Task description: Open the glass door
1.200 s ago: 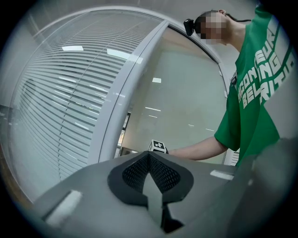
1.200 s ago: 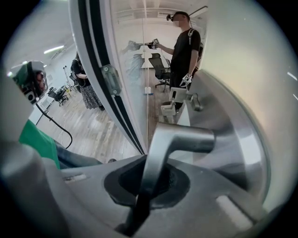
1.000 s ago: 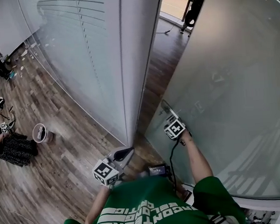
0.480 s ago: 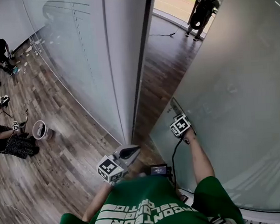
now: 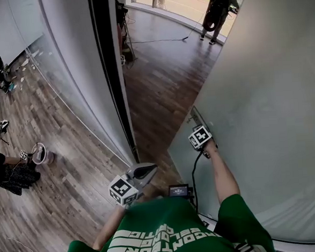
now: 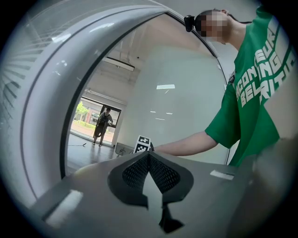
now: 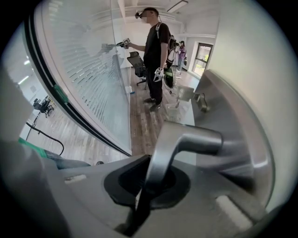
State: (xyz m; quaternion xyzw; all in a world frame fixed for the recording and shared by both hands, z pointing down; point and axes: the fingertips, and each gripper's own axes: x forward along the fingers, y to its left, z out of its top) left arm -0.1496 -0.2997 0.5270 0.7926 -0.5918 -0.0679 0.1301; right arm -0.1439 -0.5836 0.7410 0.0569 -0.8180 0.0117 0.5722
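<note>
The frosted glass door [image 5: 263, 99] stands swung open on the right of the head view. My right gripper [image 5: 199, 126] is at its edge, pointing steeply down, shut on the metal lever handle [image 7: 186, 139]. In the right gripper view the handle's bent neck runs down between the closed jaws of this gripper [image 7: 151, 179]. My left gripper [image 5: 148, 169] hangs level in front of my body, left of the door and apart from it. In the left gripper view that gripper [image 6: 149, 158] is shut with nothing between its fingers.
The black door frame [image 5: 108, 72] and a frosted glass wall [image 5: 63, 81] stand on the left. Wood floor [image 5: 160, 90] shows through the opening, with a cable [image 5: 157, 40] and a standing person [image 5: 217, 8] far off. A bucket [image 5: 41, 155] and crouching people are at far left.
The gap between the door's edge and the frame has widened a lot, showing more floor beyond. My right gripper stayed on the handle, and my left gripper shifted slightly right.
</note>
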